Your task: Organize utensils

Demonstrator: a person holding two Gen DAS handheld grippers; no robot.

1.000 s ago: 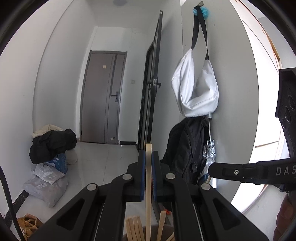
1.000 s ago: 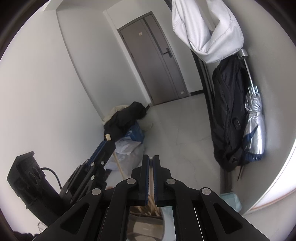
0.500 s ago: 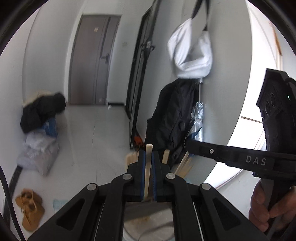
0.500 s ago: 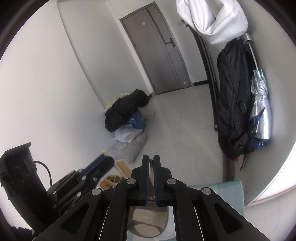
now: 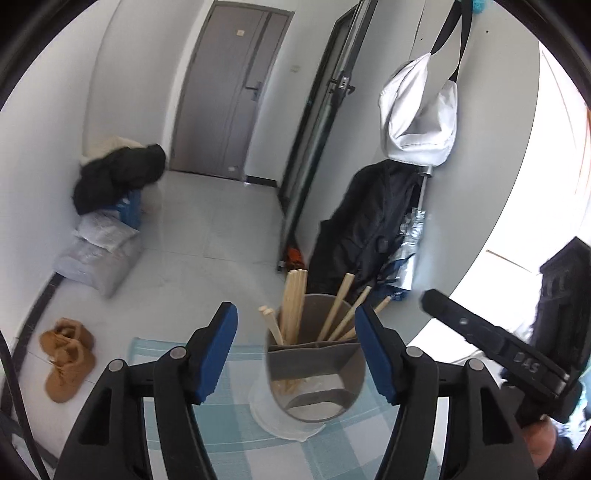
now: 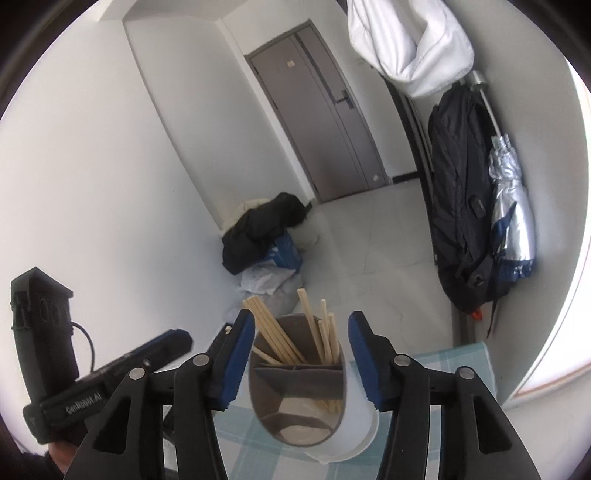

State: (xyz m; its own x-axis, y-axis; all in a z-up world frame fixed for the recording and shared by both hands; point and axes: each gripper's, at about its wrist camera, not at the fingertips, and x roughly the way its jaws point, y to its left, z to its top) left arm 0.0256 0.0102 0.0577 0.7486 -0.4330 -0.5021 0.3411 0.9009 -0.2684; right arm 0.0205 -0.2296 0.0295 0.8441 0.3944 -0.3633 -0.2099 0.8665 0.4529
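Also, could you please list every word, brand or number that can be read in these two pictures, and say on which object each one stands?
"GenRobot.AI": white letters on the side of the left gripper, seen in the right wrist view.
"DAS": on the side of the right gripper, seen in the left wrist view; the print is blurred and may be only part of a longer word.
The small tag on the grey door is too small to read.

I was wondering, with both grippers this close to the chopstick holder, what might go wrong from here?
1. The holder stands near the table's edge, and both grippers, left and right, just opened, flank it; a bump might tip it off.
2. The chopsticks lean outward above the rim, so a finger could catch one and flick it out.
3. The grippers sit close together and may knock each other.
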